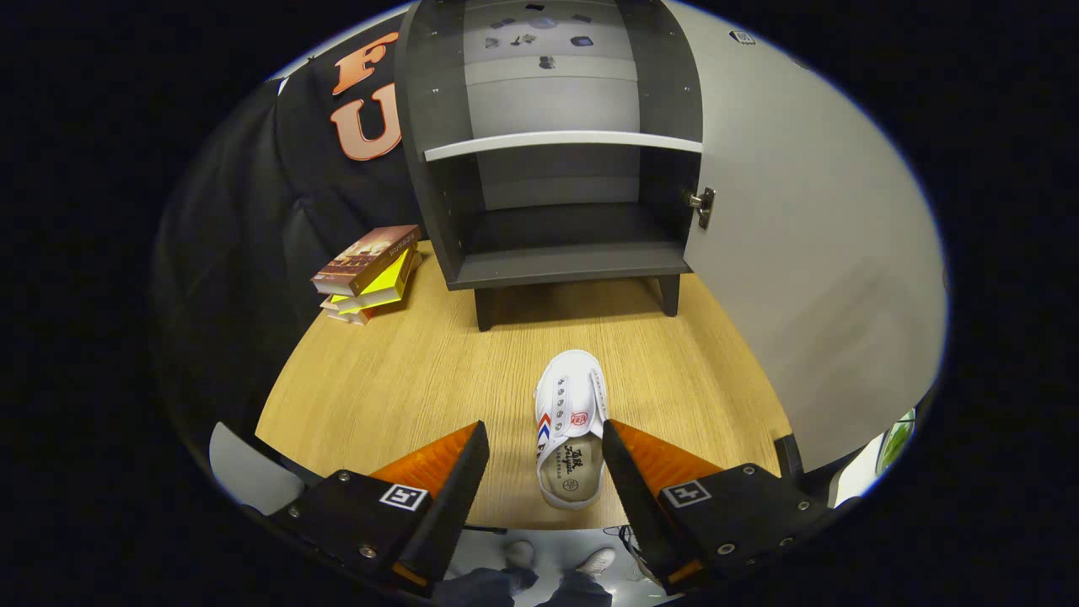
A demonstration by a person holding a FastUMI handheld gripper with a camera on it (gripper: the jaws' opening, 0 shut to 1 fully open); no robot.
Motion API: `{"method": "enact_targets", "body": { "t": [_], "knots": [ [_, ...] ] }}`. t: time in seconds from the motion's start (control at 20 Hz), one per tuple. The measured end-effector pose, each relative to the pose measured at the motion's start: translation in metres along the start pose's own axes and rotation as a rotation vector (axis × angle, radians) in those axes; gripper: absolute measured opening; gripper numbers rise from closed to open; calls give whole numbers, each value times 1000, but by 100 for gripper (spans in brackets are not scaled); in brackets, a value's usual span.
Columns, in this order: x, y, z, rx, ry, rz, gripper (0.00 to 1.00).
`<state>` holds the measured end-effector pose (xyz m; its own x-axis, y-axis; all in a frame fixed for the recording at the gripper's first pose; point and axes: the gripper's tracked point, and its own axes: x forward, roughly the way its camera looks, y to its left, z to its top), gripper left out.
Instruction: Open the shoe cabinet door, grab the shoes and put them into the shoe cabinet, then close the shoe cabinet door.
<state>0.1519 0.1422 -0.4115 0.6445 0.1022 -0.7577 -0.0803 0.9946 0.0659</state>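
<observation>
I see shoe (571, 421) white, red-and-blue stripes on side, tan insole. Cabinet (556, 211) dark grey inside, shelf (563, 142) edge white, door (809, 253) pale grey. Desk (405, 379) light wood grain. Books (368, 271) brown, yellow covers.

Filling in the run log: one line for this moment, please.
door: open | shoe: on table, between fingers, nearer the right one | gripper: open | cabinet: no shoe inside

shoe (571, 421) insole: script print, unreadable | books (368, 274): spine text too small
</observation>
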Motion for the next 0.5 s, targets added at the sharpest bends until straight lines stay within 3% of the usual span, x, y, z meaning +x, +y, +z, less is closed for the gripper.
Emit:
{"method": "enact_targets", "body": {
  "t": [0.5],
  "knots": [
    [61,11,-56,46,162,36,85]
  ]
}}
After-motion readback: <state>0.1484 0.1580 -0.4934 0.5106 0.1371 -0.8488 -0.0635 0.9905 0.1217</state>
